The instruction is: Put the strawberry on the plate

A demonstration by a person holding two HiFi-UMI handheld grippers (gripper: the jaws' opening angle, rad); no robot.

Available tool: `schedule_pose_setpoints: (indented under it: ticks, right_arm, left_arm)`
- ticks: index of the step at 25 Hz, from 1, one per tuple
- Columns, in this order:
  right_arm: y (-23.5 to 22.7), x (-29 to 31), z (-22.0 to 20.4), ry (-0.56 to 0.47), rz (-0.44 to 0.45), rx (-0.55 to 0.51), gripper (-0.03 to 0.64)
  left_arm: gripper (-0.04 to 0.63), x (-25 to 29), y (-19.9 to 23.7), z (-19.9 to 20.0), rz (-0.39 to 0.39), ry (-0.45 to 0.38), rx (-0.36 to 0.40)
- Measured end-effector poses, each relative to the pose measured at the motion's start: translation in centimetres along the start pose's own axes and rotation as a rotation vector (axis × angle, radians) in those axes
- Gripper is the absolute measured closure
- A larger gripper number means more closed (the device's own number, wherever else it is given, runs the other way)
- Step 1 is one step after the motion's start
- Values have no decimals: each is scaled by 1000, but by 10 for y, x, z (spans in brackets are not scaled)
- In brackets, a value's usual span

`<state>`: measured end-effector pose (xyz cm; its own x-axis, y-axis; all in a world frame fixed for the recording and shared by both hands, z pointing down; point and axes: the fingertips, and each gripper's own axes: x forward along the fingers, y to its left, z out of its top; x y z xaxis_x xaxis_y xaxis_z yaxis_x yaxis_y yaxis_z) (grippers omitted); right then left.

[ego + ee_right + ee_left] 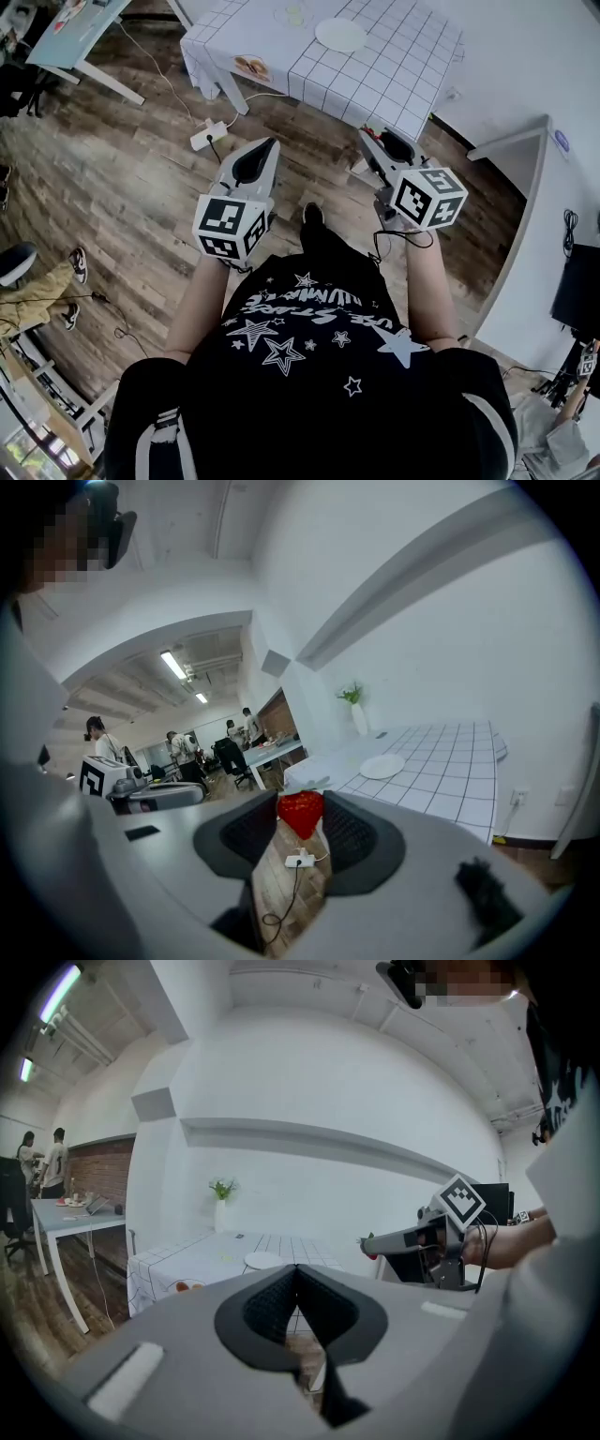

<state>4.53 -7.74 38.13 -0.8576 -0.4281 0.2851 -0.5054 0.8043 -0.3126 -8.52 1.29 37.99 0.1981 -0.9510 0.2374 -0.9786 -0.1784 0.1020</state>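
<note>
A red strawberry with a pale green top is clamped between the pads of my right gripper. That gripper is held out in front of the person, short of the table with the checked cloth. The empty white plate lies on that cloth; it also shows as the plate and plate. My left gripper hangs over the wooden floor, its jaws closed on nothing. The right gripper shows to its right.
A white power strip with cables lies on the floor before the table. A vase with a plant stands at the table's far edge, and a small dish of food at its near left corner. People stand around a desk further off.
</note>
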Motion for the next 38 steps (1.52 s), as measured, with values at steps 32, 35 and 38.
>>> schedule_pose_setpoints:
  ticks: [32, 35, 38]
  right_arm:
    - [-133, 90, 46, 25, 23, 47, 456]
    - [-135, 94, 49, 24, 15, 37, 456]
    - [-143, 99, 54, 18, -9, 30, 456]
  left_arm:
    - [586, 149, 43, 24, 25, 80, 12]
    - [586, 155, 49, 23, 17, 81, 16]
    - [586, 165, 57, 26, 1, 68, 17]
